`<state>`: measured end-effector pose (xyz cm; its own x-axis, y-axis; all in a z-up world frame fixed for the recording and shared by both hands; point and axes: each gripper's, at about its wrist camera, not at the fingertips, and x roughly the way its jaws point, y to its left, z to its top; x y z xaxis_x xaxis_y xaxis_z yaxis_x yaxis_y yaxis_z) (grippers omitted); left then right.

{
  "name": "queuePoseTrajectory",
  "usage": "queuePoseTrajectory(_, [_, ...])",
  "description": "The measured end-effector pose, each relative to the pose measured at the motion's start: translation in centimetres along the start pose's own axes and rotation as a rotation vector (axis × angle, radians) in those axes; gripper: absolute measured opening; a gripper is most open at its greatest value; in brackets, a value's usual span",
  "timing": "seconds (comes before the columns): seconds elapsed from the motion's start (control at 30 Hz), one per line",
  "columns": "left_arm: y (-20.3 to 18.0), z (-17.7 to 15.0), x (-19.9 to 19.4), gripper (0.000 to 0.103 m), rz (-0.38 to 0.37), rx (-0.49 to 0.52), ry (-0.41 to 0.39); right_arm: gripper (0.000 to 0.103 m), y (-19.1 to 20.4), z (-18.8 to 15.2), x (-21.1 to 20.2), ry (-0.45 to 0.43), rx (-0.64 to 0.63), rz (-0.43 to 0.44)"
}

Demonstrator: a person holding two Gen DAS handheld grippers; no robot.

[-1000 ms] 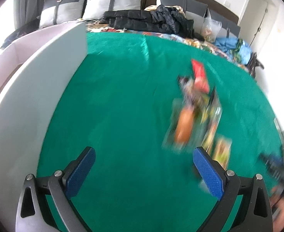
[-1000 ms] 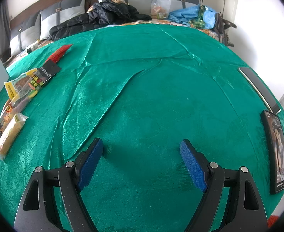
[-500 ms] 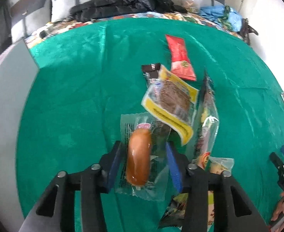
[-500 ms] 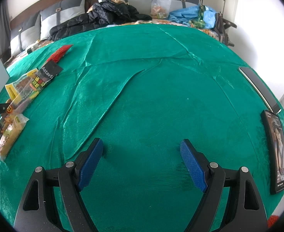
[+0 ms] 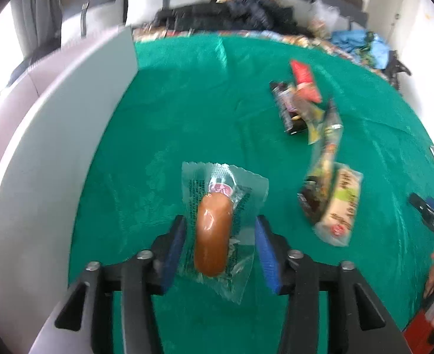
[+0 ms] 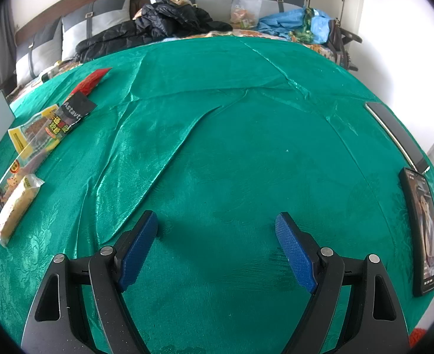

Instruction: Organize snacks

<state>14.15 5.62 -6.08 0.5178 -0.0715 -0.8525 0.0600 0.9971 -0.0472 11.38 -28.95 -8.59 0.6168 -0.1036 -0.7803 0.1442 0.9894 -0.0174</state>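
Between the blue pads of the left gripper (image 5: 220, 246) sits a sausage in a clear wrapper (image 5: 214, 230). The jaws have just been opening; the sausage has a gap at each side, and whether the pads still pinch the wrapper film cannot be told. This gripper tilts steeply down over the green cloth (image 5: 187, 124), with a pale grey panel (image 5: 54, 153) standing close on its left. Far right of it lies the heap of snack packets (image 5: 320, 135). A broad stretch of bare cloth runs between panel and packets. The right gripper (image 6: 217, 233) is spread wide and empty, angled down over open cloth; a phone (image 6: 426, 230) lies at the right edge.
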Motion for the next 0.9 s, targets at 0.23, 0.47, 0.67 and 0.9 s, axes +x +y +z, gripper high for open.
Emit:
queuePoseTrajectory(0.23, [-1.1,-0.1,2.7,0.078,0.0,0.052,0.008,0.084,0.0,0.0,0.0,0.0,0.0,0.0])
queuePoseTrajectory(0.47, [0.2,-1.7,4.0,0.103,0.031,0.007,-0.053,0.084,0.0,0.0,0.0,0.0,0.0,0.0])
queuePoseTrajectory(0.67, [0.5,-1.9,4.1,0.103,0.032,0.008,-0.058,0.084,0.0,0.0,0.0,-0.001,0.001,0.0])
queuePoseTrajectory(0.9, [0.4,-2.1,3.9,0.103,0.032,0.008,-0.059,0.084,0.0,0.0,0.0,-0.002,0.001,0.0])
